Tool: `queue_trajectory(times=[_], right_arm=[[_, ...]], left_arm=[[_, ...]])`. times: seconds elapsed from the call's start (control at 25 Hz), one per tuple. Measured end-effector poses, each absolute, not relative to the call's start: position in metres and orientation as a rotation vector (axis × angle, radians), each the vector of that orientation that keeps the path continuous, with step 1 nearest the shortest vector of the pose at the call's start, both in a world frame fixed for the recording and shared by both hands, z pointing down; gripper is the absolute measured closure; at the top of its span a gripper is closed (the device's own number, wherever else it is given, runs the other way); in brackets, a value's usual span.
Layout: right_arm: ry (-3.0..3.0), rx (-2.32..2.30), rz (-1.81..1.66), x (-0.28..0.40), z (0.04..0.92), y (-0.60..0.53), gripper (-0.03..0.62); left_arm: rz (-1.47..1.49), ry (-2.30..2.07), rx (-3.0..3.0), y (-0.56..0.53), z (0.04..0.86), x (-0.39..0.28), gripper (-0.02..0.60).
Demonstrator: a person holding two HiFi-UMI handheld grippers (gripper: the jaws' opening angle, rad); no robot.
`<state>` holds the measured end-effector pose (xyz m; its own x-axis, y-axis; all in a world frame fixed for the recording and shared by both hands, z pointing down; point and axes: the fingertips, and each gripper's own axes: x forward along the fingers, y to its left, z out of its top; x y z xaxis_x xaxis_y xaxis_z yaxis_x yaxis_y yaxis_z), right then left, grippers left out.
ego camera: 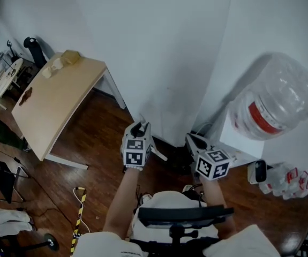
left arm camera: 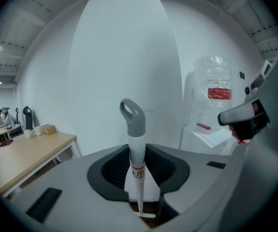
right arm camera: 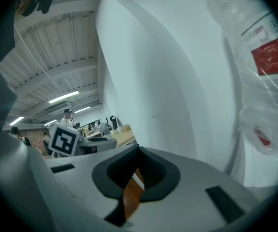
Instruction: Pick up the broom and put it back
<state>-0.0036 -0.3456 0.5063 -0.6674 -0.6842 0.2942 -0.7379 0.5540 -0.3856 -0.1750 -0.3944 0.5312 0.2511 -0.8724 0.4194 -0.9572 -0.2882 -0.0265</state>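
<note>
broom (left arm camera: 135, 124) handle sat clamped in the left gripper (left arm camera: 139, 178), seemingly mid-carry; right gripper (right arm camera: 135, 178) was slightly apart, empty. next likely meant standing it against the wall (ego camera: 159, 47).

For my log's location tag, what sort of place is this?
Likely an office or lab workspace: a wooden table, a large water bottle against the white wall, and strip lights overhead.

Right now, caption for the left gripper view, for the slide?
Left gripper holds the broom handle upright, grey loop on top; water bottle at right.
</note>
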Motion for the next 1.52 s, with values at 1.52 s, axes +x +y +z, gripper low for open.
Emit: queue_trajectory(times=[1.52], right_arm=[[-2.645, 1.289, 0.773, 0.007, 0.511, -0.343, 0.585]], left_arm=[[0.564, -1.665, 2.259, -0.366, 0.557, -0.180, 0.479]])
